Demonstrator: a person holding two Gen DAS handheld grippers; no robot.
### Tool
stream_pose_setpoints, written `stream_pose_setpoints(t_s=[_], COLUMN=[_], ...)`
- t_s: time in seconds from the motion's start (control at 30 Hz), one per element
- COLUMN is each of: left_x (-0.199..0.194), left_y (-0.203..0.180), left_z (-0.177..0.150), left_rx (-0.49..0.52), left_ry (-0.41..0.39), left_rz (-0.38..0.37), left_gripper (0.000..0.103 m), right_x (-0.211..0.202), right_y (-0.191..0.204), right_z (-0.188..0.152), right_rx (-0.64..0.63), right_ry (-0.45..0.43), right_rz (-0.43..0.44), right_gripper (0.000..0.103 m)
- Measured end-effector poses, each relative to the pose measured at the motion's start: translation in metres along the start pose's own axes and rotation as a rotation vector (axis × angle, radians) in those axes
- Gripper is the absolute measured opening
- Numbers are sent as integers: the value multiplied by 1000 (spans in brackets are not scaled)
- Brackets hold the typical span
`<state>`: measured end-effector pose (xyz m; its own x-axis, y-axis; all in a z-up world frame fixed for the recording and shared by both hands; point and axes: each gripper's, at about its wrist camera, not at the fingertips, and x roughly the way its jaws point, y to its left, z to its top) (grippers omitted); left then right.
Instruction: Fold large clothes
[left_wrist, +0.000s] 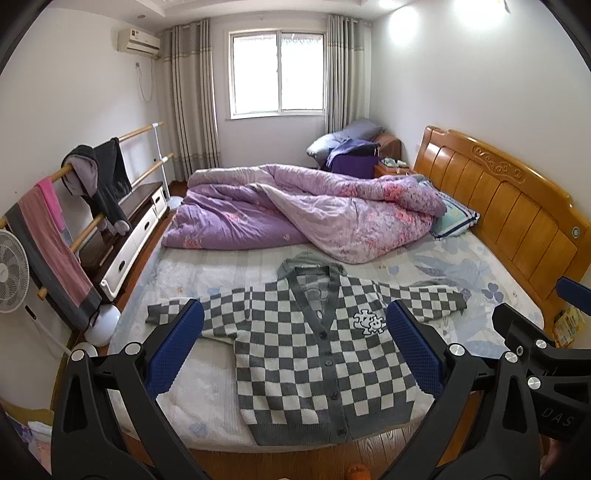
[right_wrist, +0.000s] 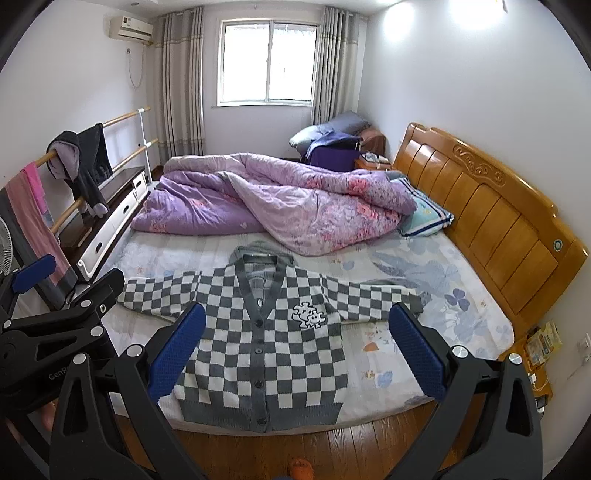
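Both the left hand-held gripper (left_wrist: 295, 343) and right hand-held gripper (right_wrist: 297, 343) hover side by side with jaws spread wide and empty above the checkered cardigan (left_wrist: 314, 343), lying flat on the bed (left_wrist: 207, 398), collar toward the quilt (left_wrist: 314, 206), sleeves outstretched crosswise.

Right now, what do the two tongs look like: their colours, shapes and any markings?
Both the left tongs and the right tongs have black plastic arms with triangular cut-outs, silver rivets, and long blue textured pads. White letters "DAS" mark the right one's body; "GenR", cut off, marks the left one's.

A home bedroom; a wooden-headboard bed (left_wrist: 517, 221), rumpled purple quilt (left_wrist: 295, 206), curtained window (left_wrist: 277, 70).
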<state>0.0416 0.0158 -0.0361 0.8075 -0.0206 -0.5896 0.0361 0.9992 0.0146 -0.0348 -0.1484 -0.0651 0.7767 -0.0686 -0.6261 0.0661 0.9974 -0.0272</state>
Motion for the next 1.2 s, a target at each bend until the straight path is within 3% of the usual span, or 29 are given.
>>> stream_pose_setpoints(t_s=[0.3,0.47,0.77,0.93,1.1,1.2], left_x=[59,105,206,252,305,338], left_y=[1,-2,14,52,98,143], left_z=[10,26,61,52,27,4], left_rx=[-9,-5,-26,-104,-120,-203], left_ry=[51,52,120,185,299,371], left_rz=[56,116,132,122,225,164], left_gripper=[98,99,98,98,98,98], right_x=[56,109,209,260,308,335], right_y=[10,12,23,51,101,136], right_z=[17,43,92,101,94,83], right_rx=[-30,-70,-176,-233,-291,-319], right_ry=[57,90,135,180,212,236], right_rz=[54,109,212,266,320,332], right_gripper=[96,96,96,96,96,96])
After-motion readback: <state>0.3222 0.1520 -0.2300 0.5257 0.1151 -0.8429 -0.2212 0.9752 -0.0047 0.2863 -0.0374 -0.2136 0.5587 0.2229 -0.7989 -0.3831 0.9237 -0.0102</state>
